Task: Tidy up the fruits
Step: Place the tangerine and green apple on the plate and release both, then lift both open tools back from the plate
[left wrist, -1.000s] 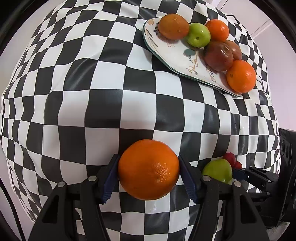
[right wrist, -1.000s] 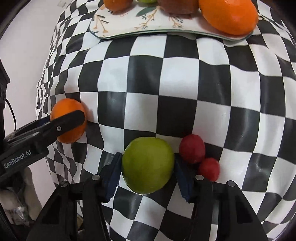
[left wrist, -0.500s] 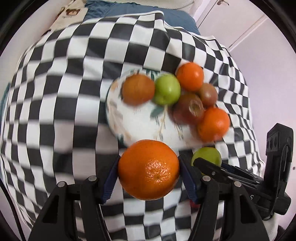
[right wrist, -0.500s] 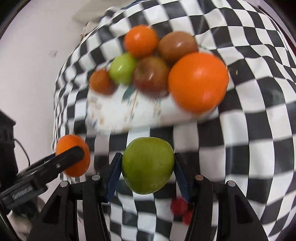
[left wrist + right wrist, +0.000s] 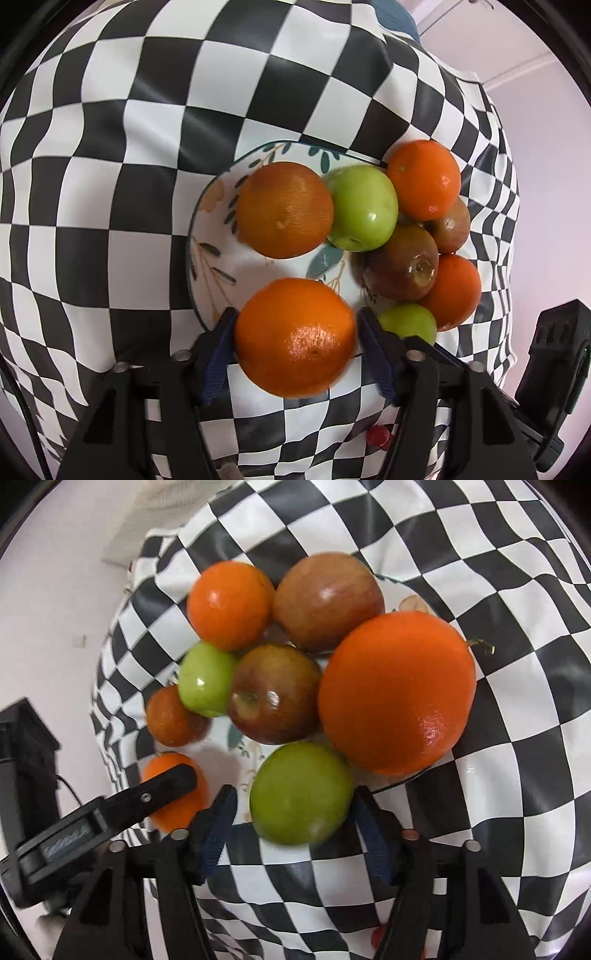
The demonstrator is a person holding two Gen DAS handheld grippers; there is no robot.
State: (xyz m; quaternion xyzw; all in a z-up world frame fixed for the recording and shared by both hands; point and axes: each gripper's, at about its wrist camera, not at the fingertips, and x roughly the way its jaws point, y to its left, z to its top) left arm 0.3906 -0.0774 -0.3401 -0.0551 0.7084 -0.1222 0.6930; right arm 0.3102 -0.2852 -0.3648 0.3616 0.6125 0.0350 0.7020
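Gripping an orange between its blue pads, the left hand-held gripper holds it over the plate's rim at about 6 o'clock, jaws closed snugly on both flanks of the fruit. The right hand-held gripper is clamped the same way on a green apple, which hangs over the near edge of the plate just right of the orange; in the left view that apple peeks out at 4 o'clock of the orange.

The plate is crowded. A darker orange sits at 12 o'clock from the held one, with open plate between them. A second green apple touches its right side, and a bright orange lies beyond at 2 o'clock. Two reddish-brown apples and another orange fill the plate's right side, pressed close against the held apple's path.

Around the plate spreads the black-and-white checked cloth on the table. A small red fruit lies on the cloth below the left gripper, at 5 o'clock, partly hidden by its frame.
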